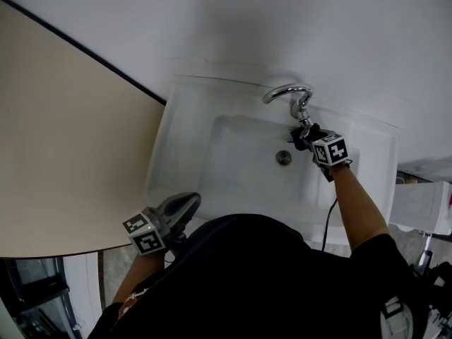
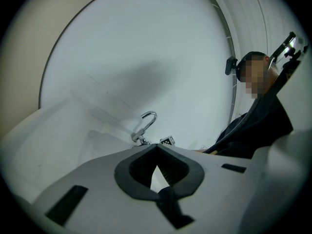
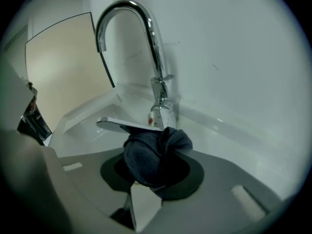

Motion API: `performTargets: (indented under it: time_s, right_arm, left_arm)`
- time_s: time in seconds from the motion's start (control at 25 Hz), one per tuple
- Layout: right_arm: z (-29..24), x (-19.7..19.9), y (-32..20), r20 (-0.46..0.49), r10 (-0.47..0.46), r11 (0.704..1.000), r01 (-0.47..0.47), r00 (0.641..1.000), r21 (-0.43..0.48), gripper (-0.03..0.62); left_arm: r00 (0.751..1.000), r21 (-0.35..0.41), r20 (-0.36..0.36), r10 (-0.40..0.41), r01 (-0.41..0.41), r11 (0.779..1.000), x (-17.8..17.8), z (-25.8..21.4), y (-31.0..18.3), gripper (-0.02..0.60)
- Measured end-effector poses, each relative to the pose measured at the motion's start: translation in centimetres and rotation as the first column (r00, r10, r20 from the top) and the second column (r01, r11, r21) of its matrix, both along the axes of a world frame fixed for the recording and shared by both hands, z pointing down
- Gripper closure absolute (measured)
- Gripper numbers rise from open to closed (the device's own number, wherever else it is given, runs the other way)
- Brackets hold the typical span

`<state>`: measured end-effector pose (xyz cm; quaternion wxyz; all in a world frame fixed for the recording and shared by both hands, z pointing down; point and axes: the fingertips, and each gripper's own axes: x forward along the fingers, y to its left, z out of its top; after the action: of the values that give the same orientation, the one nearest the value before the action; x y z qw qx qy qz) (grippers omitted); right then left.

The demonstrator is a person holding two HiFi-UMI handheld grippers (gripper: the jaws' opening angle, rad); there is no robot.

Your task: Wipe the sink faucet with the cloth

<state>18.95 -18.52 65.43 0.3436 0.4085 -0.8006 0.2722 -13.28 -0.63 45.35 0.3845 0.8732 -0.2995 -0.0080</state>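
One bunched dark blue cloth [image 3: 152, 152] sat clamped in the jaws of our right hand-held gripper [image 1: 304, 138], which stood only partly apart around the wad. We held that hand-held gripper tilted downward at the far edge of the white sink [image 1: 176, 143], where the chrome faucet [image 3: 161, 112] rose against the white wall [image 1: 282, 20]. The cloth bulged out ahead of the jaws and touched the faucet's body low down, just under the flat lever [image 3: 124, 125] that stuck out sideways. Above it the spout [image 3: 122, 9] arched up and curved back over the basin. The round drain [image 1: 283, 157] lay in the basin floor, near the right hand-held gripper and on its near side.

Our left hand-held gripper [image 1: 192, 200] hung over the sink's near edge, toward the near left corner, well apart from the faucet. It pointed roughly level toward the faucet. Its jaws were closed together with nothing between them. A beige panel [image 1: 63, 133] ran beyond the sink's left edge.
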Motion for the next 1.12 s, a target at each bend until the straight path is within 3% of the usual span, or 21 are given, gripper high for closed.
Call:
performTargets:
  time_s: [0.28, 0.36, 0.48, 0.56, 0.8, 1.12]
  right_arm:
    - [-7.1, -5.8, 2.2, 0.027, -0.234, 0.965, 0.229, 0.972, 0.129, 0.499]
    - [-7.8, -4.5, 2.0, 0.107, -0.195, 0.975, 0.18, 0.975, 0.132, 0.499]
    - [-8.6, 0.8, 0.2, 0.27, 0.022, 0.991, -0.056, 0.963, 0.119, 0.499]
    - [-8.5, 3.2, -1.6, 0.283, 0.109, 0.984, -0.145, 0.953, 0.108, 0.499]
    - [-5.5, -0.6, -5.1, 0.113, 0.002, 0.999, -0.007, 0.994, 0.041, 0.499]
    - [-5.2, -0.1, -5.7, 0.27, 0.106, 0.994, -0.105, 0.957, -0.018, 0.494]
  left_arm:
    - [1.0, 0.008, -0.02, 0.016, -0.016, 1.0, 0.5, -0.1, -1.0, 0.581]
    - [1.0, 0.014, -0.013, 0.018, -0.018, 1.0, 0.6, -0.2, -0.9, 0.581]
    - [1.0, 0.006, -0.005, 0.001, -0.001, 1.0, -0.2, 0.1, -0.6, 0.581]
    - [1.0, -0.01, -0.01, -0.019, 0.019, 1.0, -1.0, 0.5, -0.6, 0.581]
    - [1.0, -0.012, -0.002, -0.009, 0.009, 1.0, -0.5, 0.6, -0.5, 0.581]
    - [1.0, -0.014, 0.009, -0.022, 0.022, 1.0, -0.9, 0.7, -0.3, 0.581]
